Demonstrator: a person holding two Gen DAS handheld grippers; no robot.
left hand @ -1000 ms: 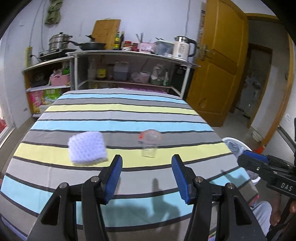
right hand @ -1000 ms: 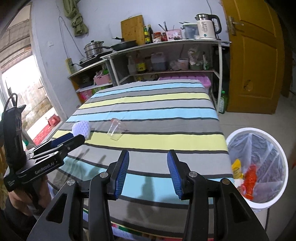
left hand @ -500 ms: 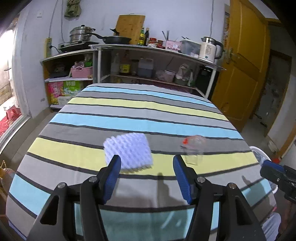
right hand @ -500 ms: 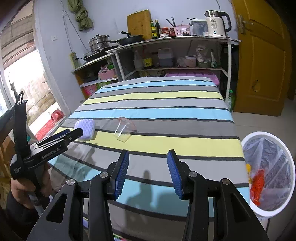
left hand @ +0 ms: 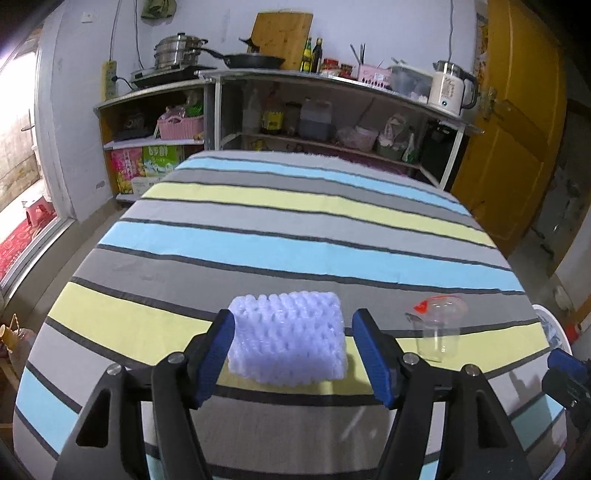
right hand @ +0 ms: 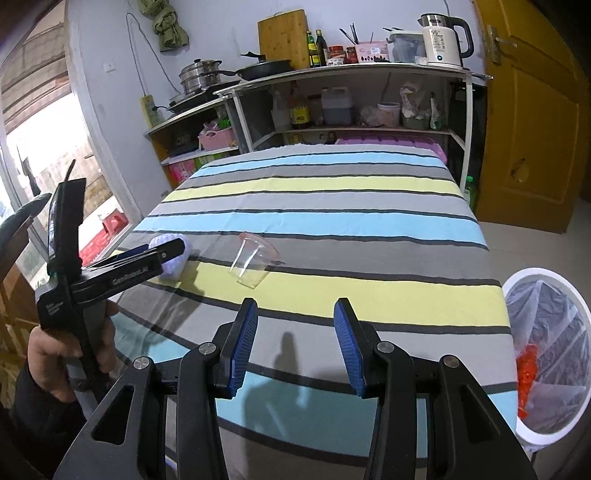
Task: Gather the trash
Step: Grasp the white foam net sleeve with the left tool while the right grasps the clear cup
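A pale lilac foam fruit net (left hand: 288,338) lies on the striped tablecloth (left hand: 295,236). My left gripper (left hand: 293,354) is open with its blue pads on either side of the net, not closed on it. The net also shows in the right wrist view (right hand: 173,256), partly hidden by the left gripper (right hand: 162,251). A clear plastic cup (left hand: 437,328) lies on its side to the right of the net; it shows in the right wrist view (right hand: 253,262) too. My right gripper (right hand: 293,345) is open and empty above the table's near edge.
A white bin with a clear liner (right hand: 546,365) stands on the floor at the table's right, with orange trash inside. Shelves with pots, bottles and a kettle (right hand: 441,35) line the far wall. A yellow door (right hand: 532,122) is at right.
My left gripper has moved left and forward until the foam net sits between its open fingers. The right gripper has shifted a little closer to the table.
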